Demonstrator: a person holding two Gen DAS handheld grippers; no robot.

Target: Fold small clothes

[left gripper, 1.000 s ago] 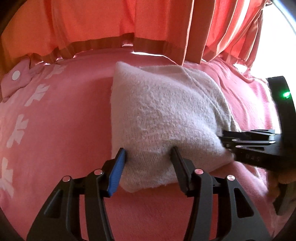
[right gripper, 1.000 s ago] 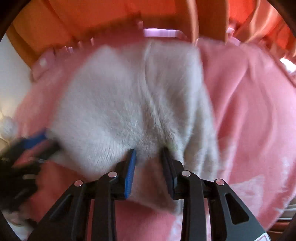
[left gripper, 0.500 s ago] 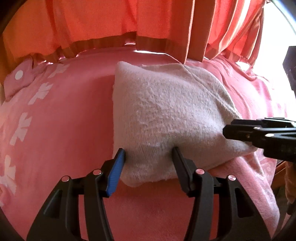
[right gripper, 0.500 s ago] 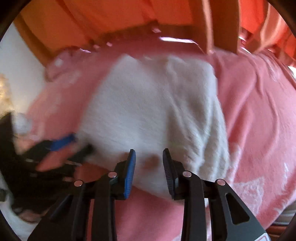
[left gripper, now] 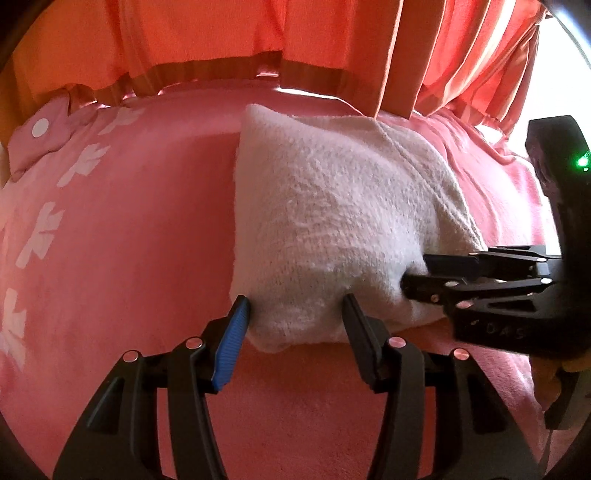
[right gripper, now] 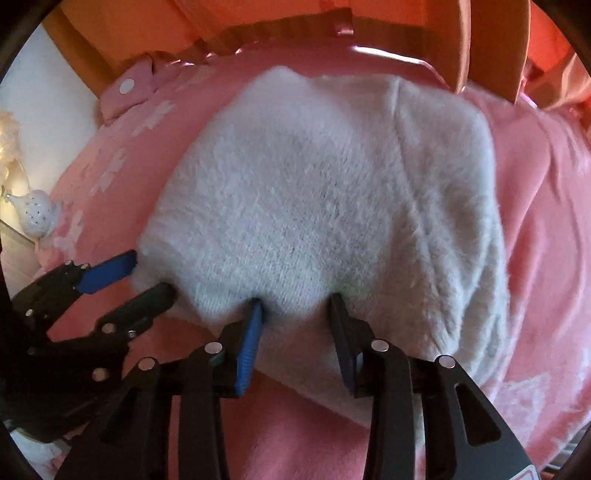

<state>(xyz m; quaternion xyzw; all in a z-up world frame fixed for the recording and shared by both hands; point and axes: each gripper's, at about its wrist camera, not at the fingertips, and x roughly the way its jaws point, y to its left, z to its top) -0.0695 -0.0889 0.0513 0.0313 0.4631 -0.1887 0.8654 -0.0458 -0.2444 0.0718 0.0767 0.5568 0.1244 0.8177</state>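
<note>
Pink fleece blanket under orange curtains, bearing folded fuzzy white knit garment at centre. Left gripper spread wide, straddling near corner at 6 o'clock; right gripper likewise parted against near edge. Best pinched together evenly, lifted level toward 12 o'clock. Soft, thick, springy.

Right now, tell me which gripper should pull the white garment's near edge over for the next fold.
Probably the right gripper: its open jaws straddle the white garment near mid-edge, while the left gripper straddles only the near left corner.
</note>
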